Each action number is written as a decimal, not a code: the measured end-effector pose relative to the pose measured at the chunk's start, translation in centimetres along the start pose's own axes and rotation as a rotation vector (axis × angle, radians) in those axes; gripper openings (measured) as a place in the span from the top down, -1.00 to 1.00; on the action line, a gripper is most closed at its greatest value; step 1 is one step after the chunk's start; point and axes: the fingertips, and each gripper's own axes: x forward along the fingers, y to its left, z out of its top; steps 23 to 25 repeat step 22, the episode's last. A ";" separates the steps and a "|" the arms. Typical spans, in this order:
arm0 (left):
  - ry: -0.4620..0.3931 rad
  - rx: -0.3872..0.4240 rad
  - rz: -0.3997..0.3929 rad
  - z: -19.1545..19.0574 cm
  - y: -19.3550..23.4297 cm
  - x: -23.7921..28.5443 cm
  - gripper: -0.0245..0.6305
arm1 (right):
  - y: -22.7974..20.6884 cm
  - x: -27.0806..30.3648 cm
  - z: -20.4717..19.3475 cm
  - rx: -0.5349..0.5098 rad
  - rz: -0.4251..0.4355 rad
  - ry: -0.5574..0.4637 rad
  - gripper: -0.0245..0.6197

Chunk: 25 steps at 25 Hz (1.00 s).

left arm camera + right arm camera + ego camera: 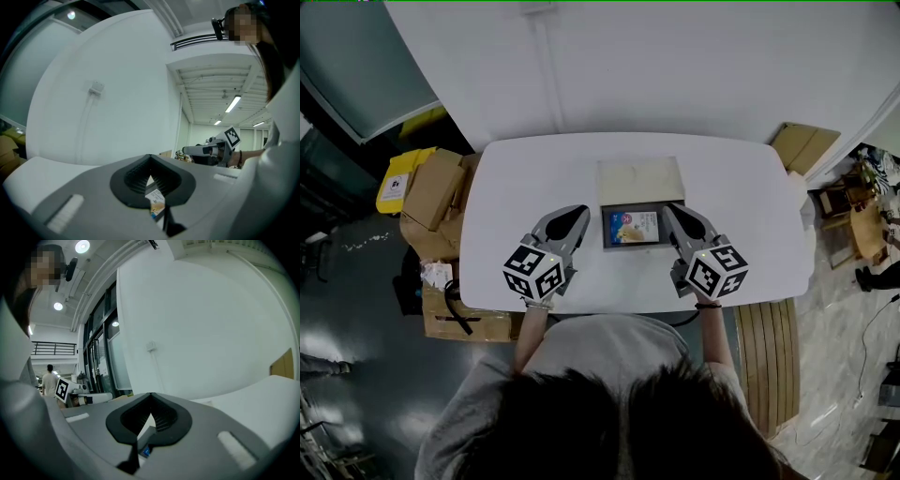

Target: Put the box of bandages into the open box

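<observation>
My left claw (578,214) and right claw (670,211) are both closed and empty (one at each side of the open box (605,230)). The box of bandages (634,226) lies inside it, mid-table (731,187).

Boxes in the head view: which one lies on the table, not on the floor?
The open box, its top folded back, in the middle of the table. The brown cardboard boxes and the yellow box are down on the floor.
</observation>
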 end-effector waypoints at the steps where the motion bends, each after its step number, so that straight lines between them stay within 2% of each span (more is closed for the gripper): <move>1: 0.000 0.000 0.002 0.0 0.0 0.0 0.94 | 0.0 0.0 0.0 -0.001 -0.001 0.000 0.89; 25: 0.006 -0.003 0.004 -0.2 0.1 -0.1 0.94 | -0.6 -0.8 0.3 -0.015 -0.026 -0.015 0.89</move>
